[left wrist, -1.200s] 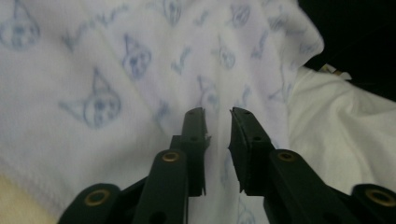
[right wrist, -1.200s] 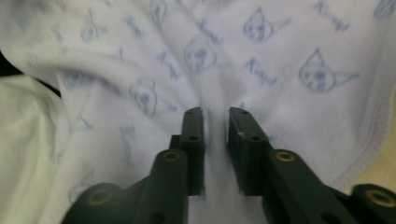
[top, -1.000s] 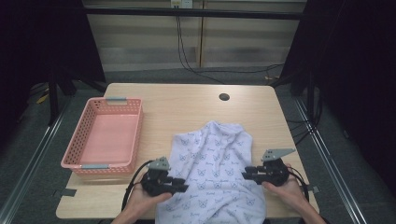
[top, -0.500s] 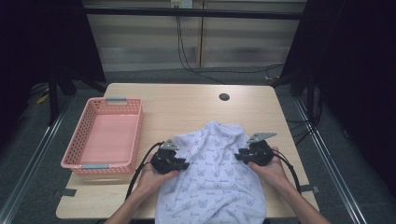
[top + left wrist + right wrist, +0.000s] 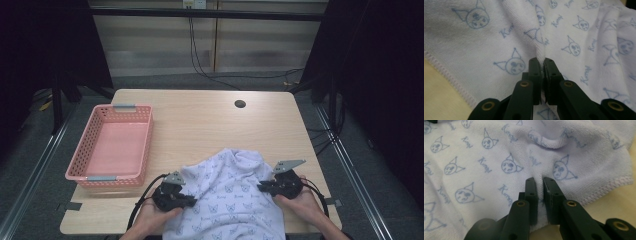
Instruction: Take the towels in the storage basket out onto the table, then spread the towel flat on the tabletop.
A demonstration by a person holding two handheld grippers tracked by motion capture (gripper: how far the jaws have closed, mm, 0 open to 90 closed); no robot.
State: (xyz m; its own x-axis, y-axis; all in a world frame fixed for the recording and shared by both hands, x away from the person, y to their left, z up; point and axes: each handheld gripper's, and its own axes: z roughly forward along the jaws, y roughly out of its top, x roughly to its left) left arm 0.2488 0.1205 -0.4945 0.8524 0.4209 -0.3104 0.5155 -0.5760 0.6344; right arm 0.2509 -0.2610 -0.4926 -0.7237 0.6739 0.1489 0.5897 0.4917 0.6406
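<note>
A white towel (image 5: 227, 197) printed with pale blue cat faces lies rumpled at the table's near edge and hangs over it. My left gripper (image 5: 189, 201) rests on the towel's left side; its jaws have just been closing and now pinch a raised fold of the towel (image 5: 541, 53). At the towel's right side my right gripper (image 5: 262, 187) has also just been closing, and a small ridge of the towel (image 5: 539, 176) is squeezed between its jaws. A hand holds each gripper from below.
A pink mesh basket (image 5: 82, 155) stands empty at the table's left. A round cable hole (image 5: 240, 104) is in the far part of the wooden tabletop (image 5: 210, 125). Dark floor and metal rails flank the table.
Both grippers moved forward onto the towel half a second ago, then drew back toward the near edge. Their jaws have closed onto folds of the towel.
</note>
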